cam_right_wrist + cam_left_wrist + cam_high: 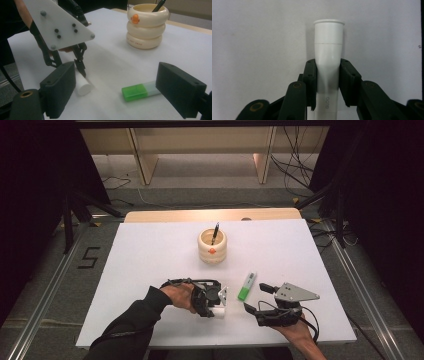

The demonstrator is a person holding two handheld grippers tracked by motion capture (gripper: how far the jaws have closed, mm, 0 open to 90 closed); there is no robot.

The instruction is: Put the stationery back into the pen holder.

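Lying flat on the white surface (pixel 150 265), the white tube (pixel 328 57) was pinched at mid-length between the jaws of the left tool (pixel 218 301), its flared cap end pointing away from that hand along the tool's own line. In the right gripper view the tube's blunt end (pixel 82 86) poked out past the left tool's jaws, resting on the surface. The right tool (pixel 255 297) hovered with its jaws wide apart and nothing between them, aimed at the green highlighter (pixel 140 91). The highlighter lay just ahead of those jaws, its long axis running crosswise to them, so the right hand was clearly the nearer one to it. The ringed cream pen holder (pixel 212 246), with one dark pen (pixel 215 233) standing in it, sat farther back, well apart from both tools.
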